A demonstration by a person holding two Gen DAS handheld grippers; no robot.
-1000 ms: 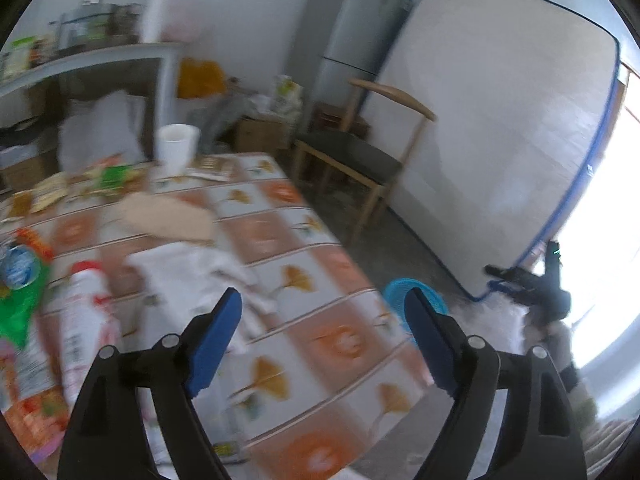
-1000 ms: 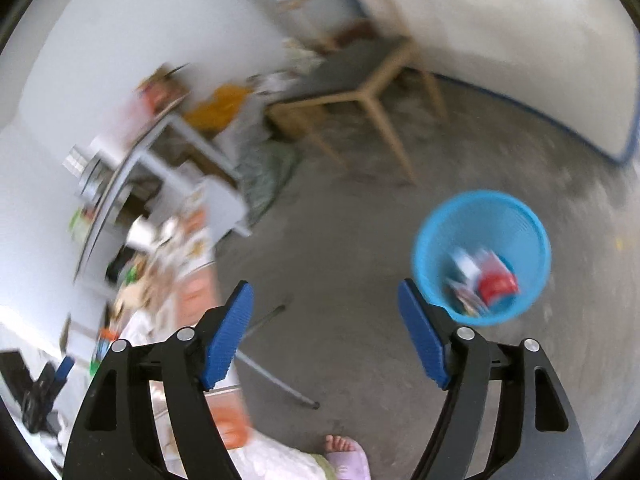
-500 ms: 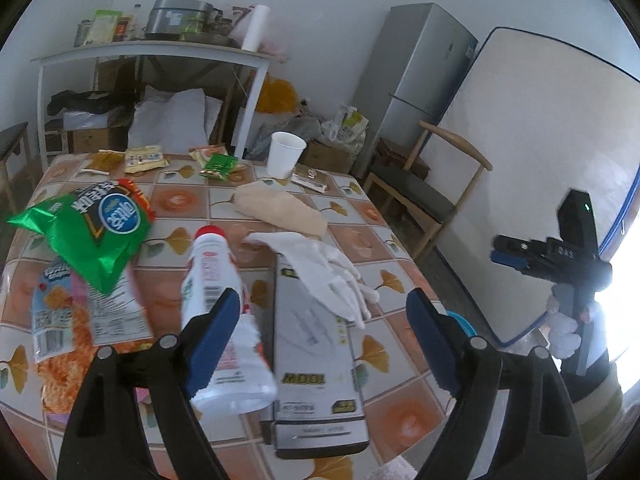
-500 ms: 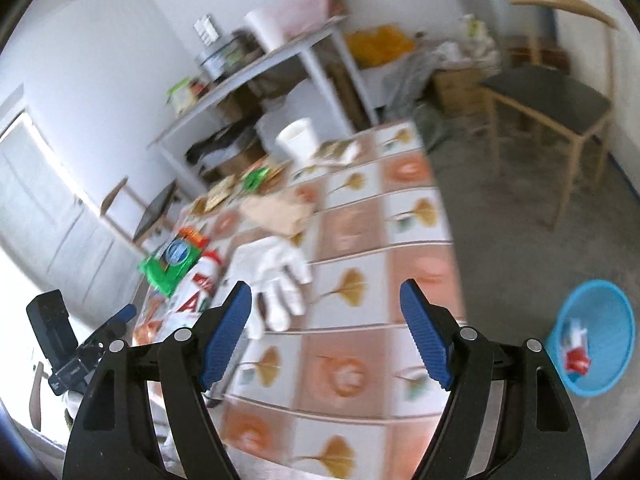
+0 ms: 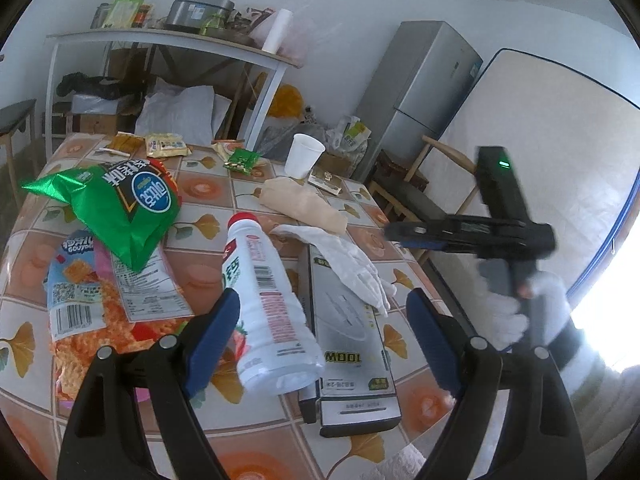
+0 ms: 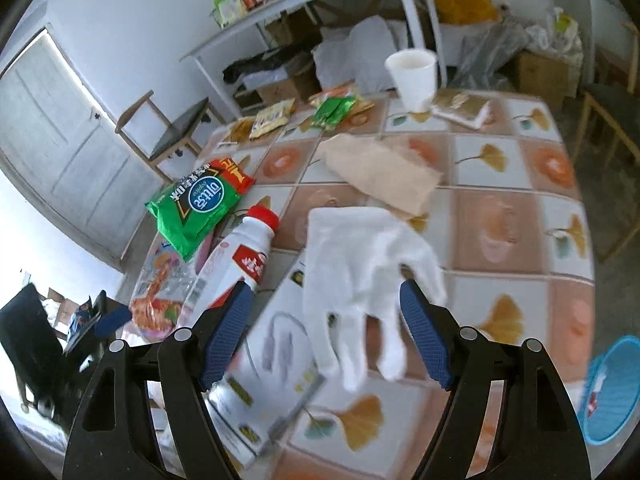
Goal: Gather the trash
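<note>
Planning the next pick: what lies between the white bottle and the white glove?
Only the grey box: the bottle lies along its left edge and the glove drapes over its far end. The left wrist view shows this clearly.

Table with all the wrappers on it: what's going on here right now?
A person is clearing trash off a tiled table with a gripper in each hand. Both the left gripper and right gripper have open jaws and hold nothing. The left one is lined up on a white bottle lying on its side; the right one hangs over a white glove draped on a flat box. A blue basket on the floor already holds some trash.
</note>
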